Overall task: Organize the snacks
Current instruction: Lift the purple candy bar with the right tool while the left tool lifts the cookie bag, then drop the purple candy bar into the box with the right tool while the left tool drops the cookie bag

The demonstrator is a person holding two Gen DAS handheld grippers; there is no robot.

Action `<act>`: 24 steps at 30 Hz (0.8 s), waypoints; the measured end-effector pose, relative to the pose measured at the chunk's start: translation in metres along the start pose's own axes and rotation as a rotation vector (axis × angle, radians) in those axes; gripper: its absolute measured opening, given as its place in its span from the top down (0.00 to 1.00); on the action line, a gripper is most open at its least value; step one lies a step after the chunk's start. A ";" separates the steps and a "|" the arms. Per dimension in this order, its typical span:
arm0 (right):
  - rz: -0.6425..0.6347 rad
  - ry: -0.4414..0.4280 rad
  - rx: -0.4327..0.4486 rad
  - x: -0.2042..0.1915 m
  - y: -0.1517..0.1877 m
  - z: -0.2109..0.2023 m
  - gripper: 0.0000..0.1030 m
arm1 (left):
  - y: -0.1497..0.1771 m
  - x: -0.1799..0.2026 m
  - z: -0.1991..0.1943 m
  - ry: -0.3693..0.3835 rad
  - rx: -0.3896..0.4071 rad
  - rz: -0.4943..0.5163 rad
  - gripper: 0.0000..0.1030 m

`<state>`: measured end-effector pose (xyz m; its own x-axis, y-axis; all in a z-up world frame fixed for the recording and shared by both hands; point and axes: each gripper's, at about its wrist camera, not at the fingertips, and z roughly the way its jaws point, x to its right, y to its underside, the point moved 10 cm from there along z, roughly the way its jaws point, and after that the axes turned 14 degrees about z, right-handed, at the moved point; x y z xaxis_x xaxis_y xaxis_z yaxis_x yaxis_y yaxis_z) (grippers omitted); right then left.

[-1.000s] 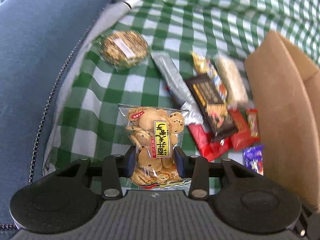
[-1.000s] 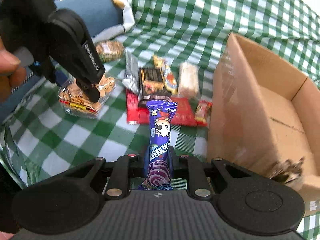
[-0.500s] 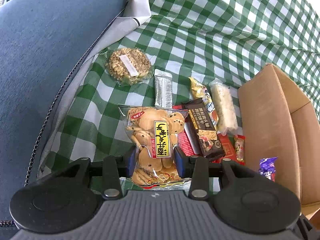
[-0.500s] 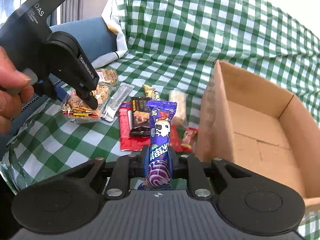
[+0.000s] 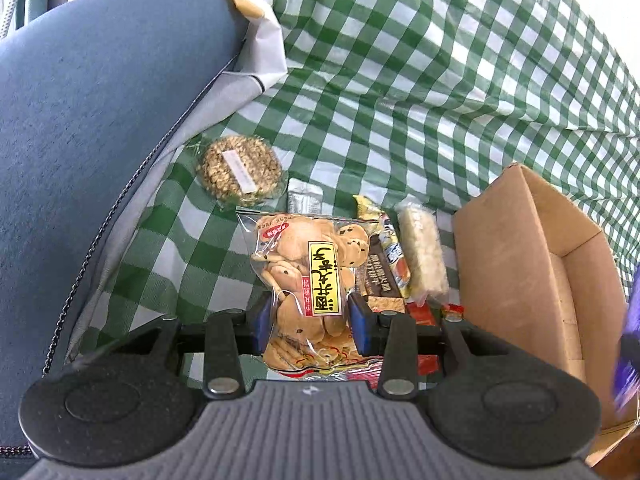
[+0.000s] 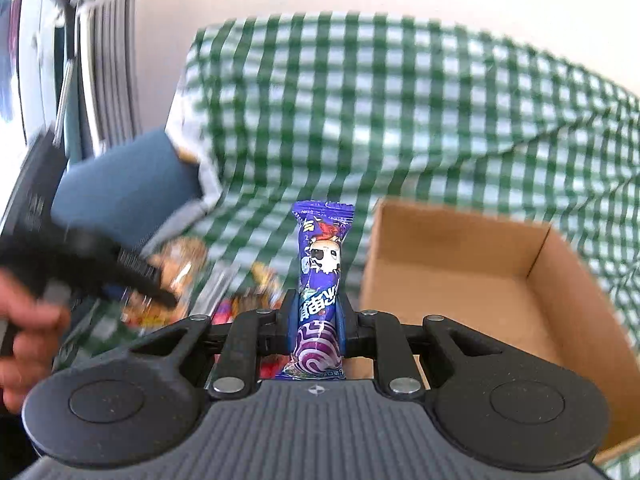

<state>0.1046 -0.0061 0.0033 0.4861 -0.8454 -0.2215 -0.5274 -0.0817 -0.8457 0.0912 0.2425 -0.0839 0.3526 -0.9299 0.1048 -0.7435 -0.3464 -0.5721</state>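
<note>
Purple foil caught the eye first: the slim purple candy wrapper with a cartoon face (image 6: 322, 280) stood clamped in the right gripper (image 6: 317, 320), jaws nearly shut on its lower half, its long axis running straight away from the camera, crimped top pointing up the frame toward the green-and-white checked cloth (image 6: 400, 120). Just to its right in that frame sat the open brown cardboard box (image 6: 460, 280), apparently empty as far as I could see.

The left gripper (image 5: 307, 320) was partly closed on a clear plastic bag of small round biscuits with a yellow label (image 5: 308, 276), pads pressing both sides of the bag. That bag's long axis also ran up the frame, its sealed top edge toward the round seeded cracker in clear wrap (image 5: 239, 170) in the upper left. A heap of other packets (image 5: 404, 256) lay between the bag and the box on the cloth.

By my reckoning this was the carrying step, both snacks lifted and bound for the box. Next, the purple one needed bringing over the box's open mouth, and then the jaws letting go.
</note>
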 end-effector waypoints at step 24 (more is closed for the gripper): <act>0.008 0.370 0.116 0.188 -0.026 -0.016 0.81 | -0.032 0.114 -0.023 0.076 0.245 0.230 0.57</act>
<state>0.1988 -0.1710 -0.0084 0.1869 -0.9808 -0.0555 -0.4378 -0.0325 -0.8985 0.1423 0.1448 -0.0350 0.1415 -0.9899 0.0056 -0.6366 -0.0953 -0.7653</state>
